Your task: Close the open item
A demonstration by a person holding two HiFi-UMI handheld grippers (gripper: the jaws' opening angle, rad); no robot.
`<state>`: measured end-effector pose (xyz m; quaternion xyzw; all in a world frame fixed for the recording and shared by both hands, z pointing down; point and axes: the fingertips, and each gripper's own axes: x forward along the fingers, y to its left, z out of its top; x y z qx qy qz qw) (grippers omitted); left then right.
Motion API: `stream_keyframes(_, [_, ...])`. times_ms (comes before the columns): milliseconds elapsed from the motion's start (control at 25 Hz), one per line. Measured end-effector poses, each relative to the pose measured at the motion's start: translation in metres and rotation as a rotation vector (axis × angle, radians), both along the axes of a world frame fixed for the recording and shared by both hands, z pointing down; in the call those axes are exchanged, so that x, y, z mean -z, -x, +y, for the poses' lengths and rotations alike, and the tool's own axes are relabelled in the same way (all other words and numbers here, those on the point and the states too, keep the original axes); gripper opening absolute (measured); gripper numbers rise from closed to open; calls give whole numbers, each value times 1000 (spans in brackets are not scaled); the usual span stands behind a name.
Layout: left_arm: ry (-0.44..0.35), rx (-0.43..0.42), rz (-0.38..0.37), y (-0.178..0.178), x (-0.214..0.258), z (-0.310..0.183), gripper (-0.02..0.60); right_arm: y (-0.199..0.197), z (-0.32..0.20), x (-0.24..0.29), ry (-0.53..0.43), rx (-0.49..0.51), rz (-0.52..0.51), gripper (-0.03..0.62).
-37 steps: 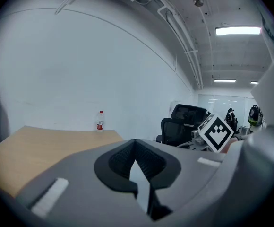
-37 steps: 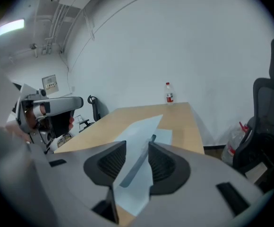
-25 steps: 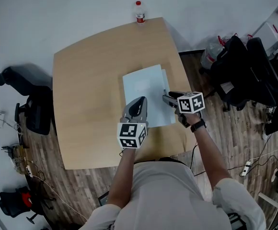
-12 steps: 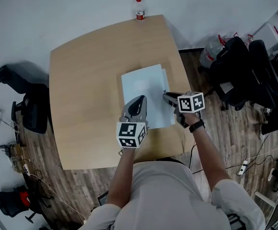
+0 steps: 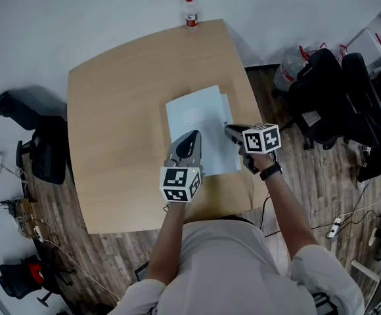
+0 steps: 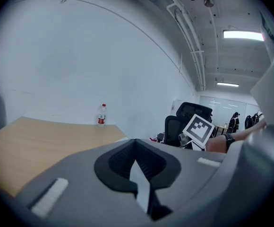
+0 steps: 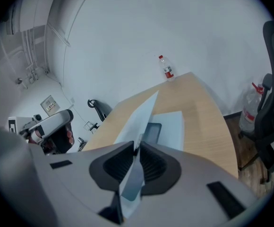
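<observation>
The pale blue folder (image 5: pixel 200 128) lay a little right of the middle of the wooden table (image 5: pixel 118 110), with the person standing at its near edge. The left gripper (image 5: pixel 190 138) rested over the folder's near left part, its jaws pinched together on a thin pale leaf that showed between the pads in its own view (image 6: pixel 136 148). The right gripper (image 5: pixel 228 130) sat at the folder's right edge; its jaws were closing on a lifted cover (image 7: pixel 138 148), which rose tilted from the pads while the rest of the folder lay flat on the table beyond. A water bottle (image 5: pixel 191 13) stood upright at the far edge, well apart from both grippers
</observation>
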<state>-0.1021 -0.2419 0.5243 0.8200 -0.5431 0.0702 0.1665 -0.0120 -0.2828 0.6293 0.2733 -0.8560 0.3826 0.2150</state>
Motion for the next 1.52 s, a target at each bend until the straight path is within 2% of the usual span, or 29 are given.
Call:
stream_keyframes(680, [4, -29, 14, -13, -2, -7, 9, -10, 2, -18, -11, -9, 133, 48])
stream_keyframes(1120, [19, -43, 3, -13, -8, -8, 9, -17, 1, -39, -46, -3, 264, 48])
stream_keyframes(1520, [42, -51, -4, -14, -18, -10, 9, -21, 0, -58, -40, -11, 317, 48])
